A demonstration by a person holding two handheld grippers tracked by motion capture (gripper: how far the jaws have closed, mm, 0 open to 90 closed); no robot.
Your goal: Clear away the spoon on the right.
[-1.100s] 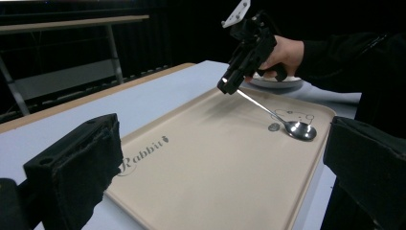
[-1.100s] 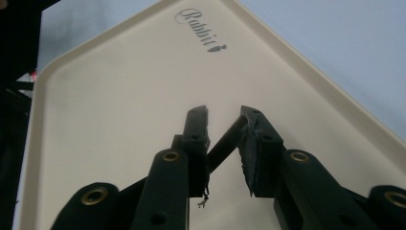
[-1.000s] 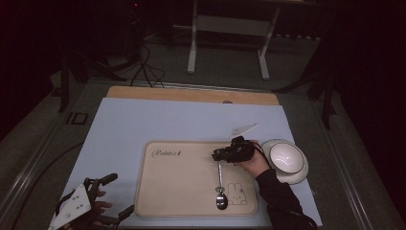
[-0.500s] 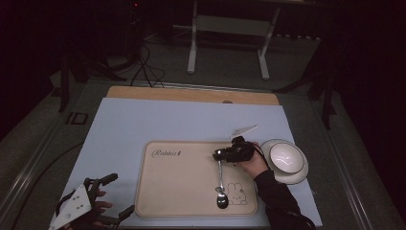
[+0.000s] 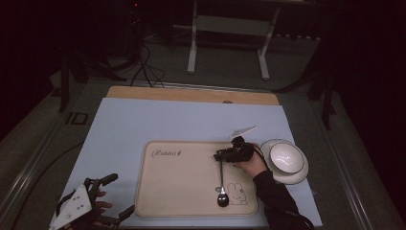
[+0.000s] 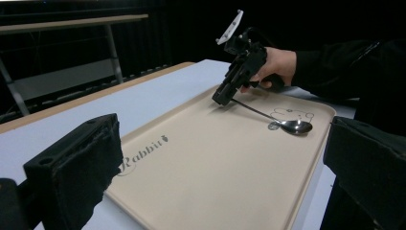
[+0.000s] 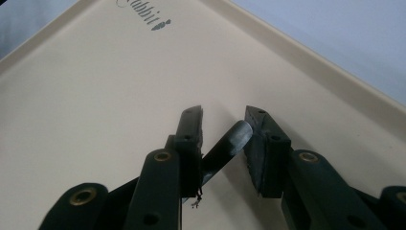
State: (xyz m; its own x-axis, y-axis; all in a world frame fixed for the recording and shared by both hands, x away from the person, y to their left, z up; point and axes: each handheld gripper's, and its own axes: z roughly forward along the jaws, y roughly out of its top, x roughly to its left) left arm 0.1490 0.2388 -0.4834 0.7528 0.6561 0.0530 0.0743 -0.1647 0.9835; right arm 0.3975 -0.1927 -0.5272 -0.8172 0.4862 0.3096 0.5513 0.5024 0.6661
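The right tool (image 5: pixel 225 155) straddles the spoon (image 5: pixel 221 184) handle's tip on the tray (image 5: pixel 182 191) near the bench's right edge, jaws slightly apart, probably to grip it. The left tool (image 5: pixel 107 196) waits gaping at the near-left corner.

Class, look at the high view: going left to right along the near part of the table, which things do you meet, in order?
left gripper → "Rabbit" lettering → spoon → right gripper → white bowl
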